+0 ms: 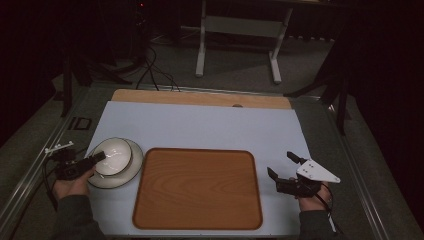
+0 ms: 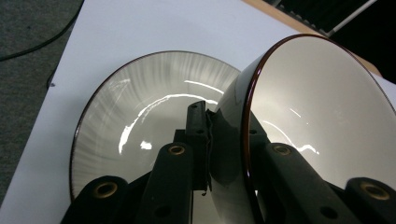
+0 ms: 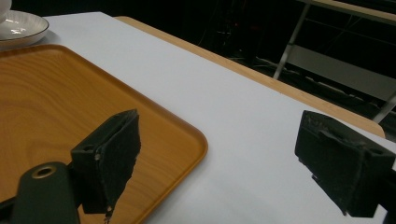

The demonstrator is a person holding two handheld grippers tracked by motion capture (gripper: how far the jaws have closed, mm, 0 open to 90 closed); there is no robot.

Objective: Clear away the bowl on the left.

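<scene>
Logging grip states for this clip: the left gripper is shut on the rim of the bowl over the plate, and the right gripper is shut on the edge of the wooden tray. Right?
Half right. The left gripper does clamp the bowl by its rim over the plate. The right gripper holds nothing: the right gripper view shows its jaws wide apart, beside the wooden tray, not on it.

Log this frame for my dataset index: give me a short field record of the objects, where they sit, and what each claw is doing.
surface: pale blue mat on a wooden table
tray: wooden tray, centre of the mat, nothing on it
plate: plate, on the mat left of the tray
bowl: white bowl, dark rim, tilted over the plate
left claw: left claw, jaws clamped on the bowl's rim, one inside and one outside
right claw: right claw, jaws wide apart, holding nothing, right of the tray
</scene>
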